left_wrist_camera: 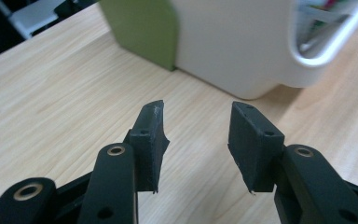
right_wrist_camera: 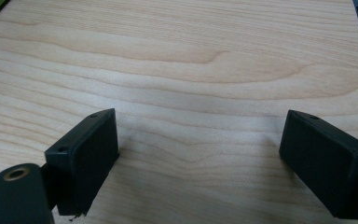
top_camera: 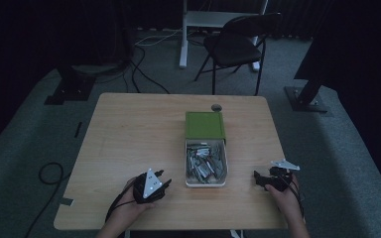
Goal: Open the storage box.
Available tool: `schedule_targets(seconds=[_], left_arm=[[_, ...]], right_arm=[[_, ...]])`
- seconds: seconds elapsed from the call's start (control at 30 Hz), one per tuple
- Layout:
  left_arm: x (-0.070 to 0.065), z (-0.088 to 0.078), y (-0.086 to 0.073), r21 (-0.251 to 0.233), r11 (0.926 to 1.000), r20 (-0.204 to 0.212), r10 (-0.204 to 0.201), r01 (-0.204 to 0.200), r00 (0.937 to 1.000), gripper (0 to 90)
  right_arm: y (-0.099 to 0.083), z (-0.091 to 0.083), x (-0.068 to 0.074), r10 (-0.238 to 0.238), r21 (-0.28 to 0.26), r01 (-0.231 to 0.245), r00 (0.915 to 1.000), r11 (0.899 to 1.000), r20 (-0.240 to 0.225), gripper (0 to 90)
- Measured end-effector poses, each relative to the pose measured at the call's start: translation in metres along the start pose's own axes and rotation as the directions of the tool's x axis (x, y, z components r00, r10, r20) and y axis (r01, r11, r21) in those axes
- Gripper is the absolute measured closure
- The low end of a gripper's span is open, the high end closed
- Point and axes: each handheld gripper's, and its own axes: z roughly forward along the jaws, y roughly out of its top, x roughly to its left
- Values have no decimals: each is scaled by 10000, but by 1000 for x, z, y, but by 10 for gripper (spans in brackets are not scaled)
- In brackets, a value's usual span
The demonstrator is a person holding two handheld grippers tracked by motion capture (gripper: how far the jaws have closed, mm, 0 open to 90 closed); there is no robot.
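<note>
A white open box (top_camera: 206,184) holding several small metal and dark pieces (top_camera: 206,162) sits at the table's middle, with its green lid (top_camera: 205,125) lying just behind it. My left gripper (top_camera: 164,177) rests low at the box's near left corner. In the left gripper view its jaws (left_wrist_camera: 198,112) stand apart with nothing between them, pointing at the white box (left_wrist_camera: 233,46) and the green lid (left_wrist_camera: 140,28). My right gripper (top_camera: 257,178) sits to the right of the box near the front edge. Its jaws (right_wrist_camera: 200,126) stand wide open over bare wood.
The wooden table (top_camera: 129,134) has a small dark round thing (top_camera: 217,107) near its far edge. Behind the table stand a black folding chair (top_camera: 238,42) and a white desk leg (top_camera: 182,34). Cables (top_camera: 49,173) lie on the floor at left.
</note>
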Motion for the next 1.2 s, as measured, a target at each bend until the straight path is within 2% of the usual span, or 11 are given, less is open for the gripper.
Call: schedule_targets(seconds=[0.17, 0.4, 0.5, 0.6, 0.63, 0.73, 0.8, 0.93, 1.0, 1.13, 1.2], left_arm=[[13, -4, -5, 15, 9983, -231, -590, 591, 9980, 535], [30, -6, -15, 90, 9878, -535, -1546, 1553, 9865, 470], [37, -8, -18, 168, 9841, -613, -1754, 1767, 9826, 429], [43, -11, -21, 103, 9809, -808, -1928, 1942, 9779, 343], [45, -12, -22, 29, 9780, -944, -2072, 2084, 9737, 334], [50, -15, -25, 77, 9747, -1059, -2213, 2234, 9694, 298], [54, -16, -27, 56, 9700, -1163, -2408, 2431, 9636, 286], [61, -19, -31, 113, 9683, -1307, -2460, 2496, 9604, 263], [64, -21, -33, 77, 9640, -1383, -2623, 2659, 9550, 256], [70, -23, -36, 232, 9588, -1313, -2779, 2832, 9516, 187], [73, -24, -39, 336, 9515, -1272, -2994, 3058, 9456, 171]], right_arm=[[0, 0, 0, -2, -1, 2, 10000, 10000, 0, 112], [0, 0, 0, -5, 5, 5, 10000, 10000, -2, 111], [0, 0, 0, 0, 4, 0, 10000, 10000, -3, 111], [0, 0, 0, -4, 3, 4, 10000, 10000, -2, 111], [0, 0, 0, -6, 2, 6, 10000, 10000, -1, 111], [0, 0, 0, -6, 2, 6, 10000, 10000, -2, 111], [0, 0, 0, -5, 3, 5, 10000, 10000, -2, 111], [0, 0, 0, -7, 3, 7, 10000, 10000, -3, 111], [0, 0, 0, -7, 2, 7, 10000, 10000, -2, 111], [0, 0, 0, -6, -1, 6, 10000, 10000, 0, 111], [0, 0, 0, -6, -2, 6, 10000, 10000, -1, 111]])
